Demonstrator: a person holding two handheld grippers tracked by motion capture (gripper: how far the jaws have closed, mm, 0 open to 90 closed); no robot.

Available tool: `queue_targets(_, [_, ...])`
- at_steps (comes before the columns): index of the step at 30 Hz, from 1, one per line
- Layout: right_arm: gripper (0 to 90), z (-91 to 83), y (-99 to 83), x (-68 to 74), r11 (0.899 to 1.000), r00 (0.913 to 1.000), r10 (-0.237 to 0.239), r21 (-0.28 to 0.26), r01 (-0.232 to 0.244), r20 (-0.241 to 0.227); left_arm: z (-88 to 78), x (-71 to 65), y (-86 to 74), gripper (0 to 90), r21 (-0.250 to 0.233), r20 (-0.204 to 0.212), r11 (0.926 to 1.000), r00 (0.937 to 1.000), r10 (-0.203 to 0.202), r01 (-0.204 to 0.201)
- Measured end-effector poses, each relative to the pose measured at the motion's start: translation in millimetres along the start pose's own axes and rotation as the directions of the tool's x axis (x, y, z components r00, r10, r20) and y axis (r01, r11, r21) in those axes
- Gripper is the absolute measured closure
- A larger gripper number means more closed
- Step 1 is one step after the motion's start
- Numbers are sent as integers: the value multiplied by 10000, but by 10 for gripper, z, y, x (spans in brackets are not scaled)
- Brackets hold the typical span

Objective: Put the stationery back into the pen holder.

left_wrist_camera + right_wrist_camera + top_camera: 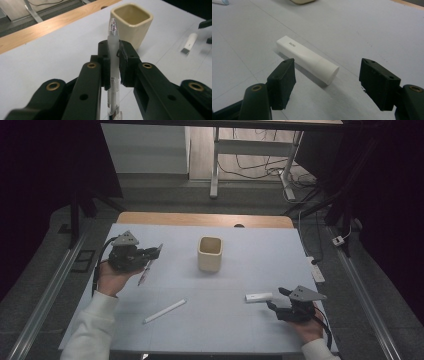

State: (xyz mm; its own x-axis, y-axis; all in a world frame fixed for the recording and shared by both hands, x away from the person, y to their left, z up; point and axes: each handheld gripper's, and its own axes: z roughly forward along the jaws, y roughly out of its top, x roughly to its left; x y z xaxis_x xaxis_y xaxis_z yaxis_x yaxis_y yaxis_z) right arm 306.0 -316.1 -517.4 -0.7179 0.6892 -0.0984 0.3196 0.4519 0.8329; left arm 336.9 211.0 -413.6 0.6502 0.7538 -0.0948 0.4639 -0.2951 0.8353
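1. Two grippers are working at the worktop (210,320). The left gripper (114,53) is clamping a clear pen (113,62) between its pads, jaws nearly closed on the barrel, and holding it off the surface at about 9 o'clock from the cream cup (209,253).
2. The pen is lying across the pads with its tip end sticking well out past them. Risk: it is free to pivot in the grip if its tip is knocking the cup's rim during insertion, and it may then be dropping outside the cup.
3. The cup is standing upright and unsecured near the middle of the worktop. Risk: a sideways push from the pen or the gripper may be tipping it or sliding it toward 12 o'clock.
4. The right gripper (327,80) is standing wide open and holding nothing, with the white tube (307,58) lying flat just ahead of it, at about 4 o'clock from the cup.
5. The tube is lying at an angle to the jaws. Risk: one pad closing first may be rolling or skidding it away.
6. The white stick (165,311) is lying loose at about 7 o'clock from the cup. Risk: a sleeve (92,330) may be sweeping it off the near edge.
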Motion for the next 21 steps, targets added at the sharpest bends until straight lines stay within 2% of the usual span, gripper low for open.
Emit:
queue_targets(11, [289,-3,2,-3,10000,10000,-30,-46,29,-67,59,-43,77,797,-527,59,9986,9999,-106,109])
queue_targets(21, [289,-9,3,1,10000,10000,-35,-18,35,33,110,-32,97,797,-727,245,9970,9994,-238,256])
